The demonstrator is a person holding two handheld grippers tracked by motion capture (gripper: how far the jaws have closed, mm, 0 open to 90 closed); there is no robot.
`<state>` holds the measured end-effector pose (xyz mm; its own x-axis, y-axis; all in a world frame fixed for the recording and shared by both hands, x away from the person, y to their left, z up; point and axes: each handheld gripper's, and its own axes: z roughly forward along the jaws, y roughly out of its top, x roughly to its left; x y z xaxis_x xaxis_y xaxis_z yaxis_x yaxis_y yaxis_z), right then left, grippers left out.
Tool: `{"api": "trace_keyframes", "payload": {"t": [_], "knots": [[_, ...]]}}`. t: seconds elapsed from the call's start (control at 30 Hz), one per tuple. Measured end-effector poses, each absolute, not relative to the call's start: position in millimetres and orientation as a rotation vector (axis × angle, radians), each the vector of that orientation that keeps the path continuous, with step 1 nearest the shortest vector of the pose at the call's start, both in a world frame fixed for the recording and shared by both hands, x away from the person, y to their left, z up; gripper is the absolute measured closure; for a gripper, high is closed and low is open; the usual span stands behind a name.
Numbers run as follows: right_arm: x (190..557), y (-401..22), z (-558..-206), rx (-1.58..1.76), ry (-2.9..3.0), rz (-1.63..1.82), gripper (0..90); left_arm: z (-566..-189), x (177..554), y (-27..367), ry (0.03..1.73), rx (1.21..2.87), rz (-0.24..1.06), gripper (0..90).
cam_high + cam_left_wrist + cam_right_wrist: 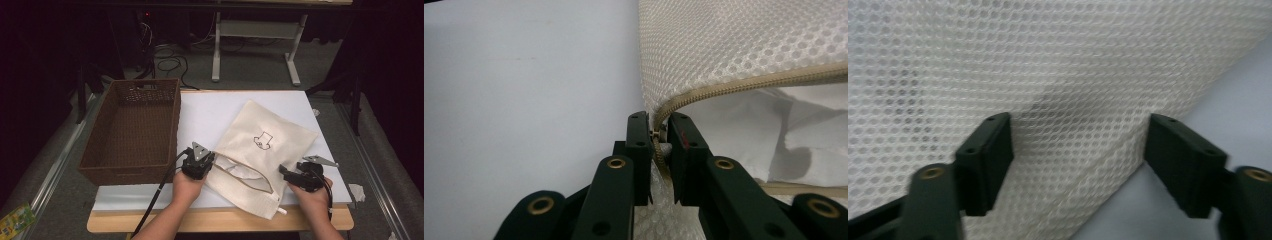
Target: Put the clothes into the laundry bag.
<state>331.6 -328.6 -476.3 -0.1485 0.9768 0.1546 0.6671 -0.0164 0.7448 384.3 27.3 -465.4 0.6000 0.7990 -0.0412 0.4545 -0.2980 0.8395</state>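
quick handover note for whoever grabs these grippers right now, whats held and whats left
Left gripper: shut on the zipper end of the mesh bag.
Right gripper: jaws open over the bag's mesh, holding nothing.
Bag lies on the white mat, mouth unzipped, white contents showing; wicker basket sits to its left.
Left to do, probably: regrip with the right, then deal with the open zipper.
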Motion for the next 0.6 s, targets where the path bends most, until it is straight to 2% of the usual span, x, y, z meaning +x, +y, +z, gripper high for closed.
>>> {"api": "trace_keyframes", "payload": {"t": [0.03,0.1,0.13,0.2,0.27,0.47,0.6], "knots": [[333.3,-326.9,-479.1,1.715,1.867,0.987,35.1,-466.3,383.5,28.3,0.995,1.934,0.495,80.6],[334.2,-320.8,-479.8,1.646,1.87,0.889,52.9,-468.8,382.4,30.1,1.002,1.923,0.477,80.9],[334.5,-319.1,-480.0,1.629,1.867,0.852,64.9,-469.9,382.0,30.7,0.999,1.918,0.475,81.0],[335.9,-317.9,-479.9,1.599,1.879,0.829,77.4,-471.5,381.3,32.1,1.004,1.918,0.47,81.0],[338.2,-317.3,-479.7,1.588,1.892,0.821,85.9,-473.2,380.9,33.7,1.01,1.914,0.463,80.9],[343.8,-317.1,-478.6,1.556,1.918,0.809,89.5,-474.7,375.9,36.5,1.008,1.918,0.457,81.0],[367.5,-316.1,-477.8,1.529,1.928,0.775,89.7,-476.8,364.0,37.5,0.991,1.942,0.435,81.1]]}}
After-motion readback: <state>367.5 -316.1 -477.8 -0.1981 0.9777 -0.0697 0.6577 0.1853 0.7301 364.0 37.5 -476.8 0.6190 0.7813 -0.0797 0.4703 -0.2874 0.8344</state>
